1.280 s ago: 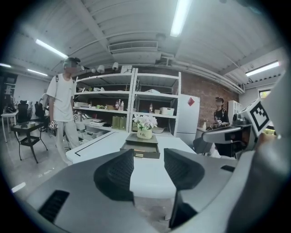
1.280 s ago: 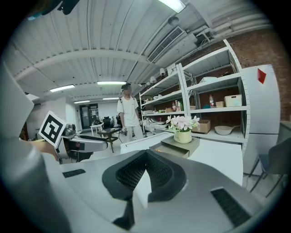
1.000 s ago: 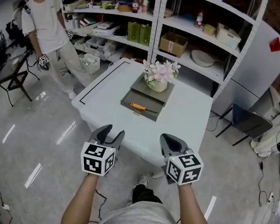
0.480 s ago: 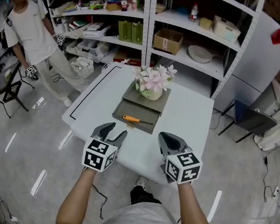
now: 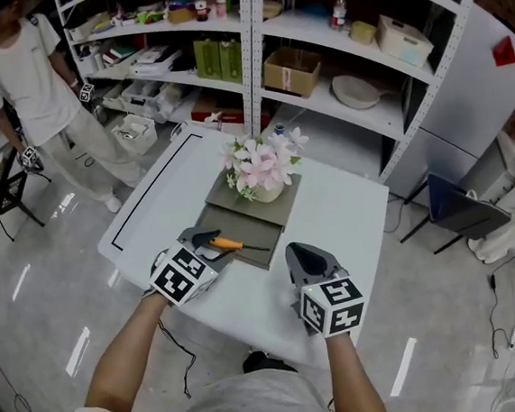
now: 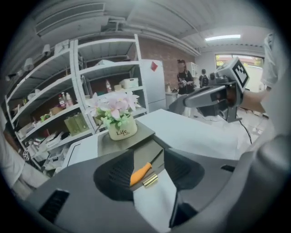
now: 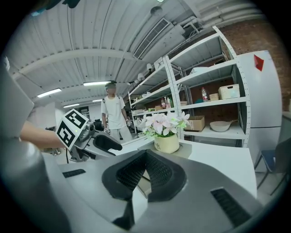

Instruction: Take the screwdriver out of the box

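Note:
The screwdriver [image 5: 229, 244], orange handle and dark shaft, lies in the open drawer [image 5: 260, 255] of a flat grey box [image 5: 280, 207] on the white table [image 5: 349, 219]. My left gripper [image 5: 203, 243] is open at the drawer's front left corner, its fingertips right by the handle. In the left gripper view the screwdriver [image 6: 140, 173] shows in the gap of that gripper [image 6: 148, 158], above the drawer's brass pull [image 6: 150, 180]. My right gripper [image 5: 303, 259] is shut and holds nothing, over the table's near part, right of the drawer. In the right gripper view its tips [image 7: 146, 154] meet.
A pot of pink flowers [image 5: 263, 168] stands on the box top, just behind the drawer. Metal shelves [image 5: 314, 41] with boxes and bottles line the far side. A person [image 5: 33, 86] stands at the upper left. The table's near edge runs under my grippers.
I have come closer to the table. My left gripper has moved forward to the drawer's front, next to the screwdriver handle. The right gripper now hangs over the table's near part.

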The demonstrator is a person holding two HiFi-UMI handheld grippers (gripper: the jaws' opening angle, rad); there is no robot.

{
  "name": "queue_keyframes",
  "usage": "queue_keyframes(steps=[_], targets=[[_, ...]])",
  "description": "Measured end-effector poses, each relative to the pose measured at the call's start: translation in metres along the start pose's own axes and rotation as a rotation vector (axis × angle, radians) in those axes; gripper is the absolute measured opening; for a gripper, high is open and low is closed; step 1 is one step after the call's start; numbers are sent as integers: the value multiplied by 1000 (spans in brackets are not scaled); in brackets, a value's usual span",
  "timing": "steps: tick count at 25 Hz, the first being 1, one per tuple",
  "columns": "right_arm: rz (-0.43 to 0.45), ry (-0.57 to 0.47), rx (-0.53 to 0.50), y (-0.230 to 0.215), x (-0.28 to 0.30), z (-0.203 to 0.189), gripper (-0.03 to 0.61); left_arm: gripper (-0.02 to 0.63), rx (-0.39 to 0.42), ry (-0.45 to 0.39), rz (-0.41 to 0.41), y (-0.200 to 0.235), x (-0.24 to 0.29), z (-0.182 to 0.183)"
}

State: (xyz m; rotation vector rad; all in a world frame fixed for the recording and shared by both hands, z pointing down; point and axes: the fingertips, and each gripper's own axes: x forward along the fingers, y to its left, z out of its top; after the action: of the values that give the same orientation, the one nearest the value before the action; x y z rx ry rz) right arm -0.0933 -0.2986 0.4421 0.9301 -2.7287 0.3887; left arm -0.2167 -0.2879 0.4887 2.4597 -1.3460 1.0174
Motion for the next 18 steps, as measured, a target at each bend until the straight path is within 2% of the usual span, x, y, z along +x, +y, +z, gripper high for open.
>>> queue_keyframes(steps=[4,11,18], targets=[[-18,2,9,-19,9,3,6,213,124,100,-124,0,29,-5],[-47,-3,23,-41,20,5,6,213,337,282,-286,2,66,-23],[-66,9,39,-48,23,1,6,206,460,392,-367,0,89,-34]])
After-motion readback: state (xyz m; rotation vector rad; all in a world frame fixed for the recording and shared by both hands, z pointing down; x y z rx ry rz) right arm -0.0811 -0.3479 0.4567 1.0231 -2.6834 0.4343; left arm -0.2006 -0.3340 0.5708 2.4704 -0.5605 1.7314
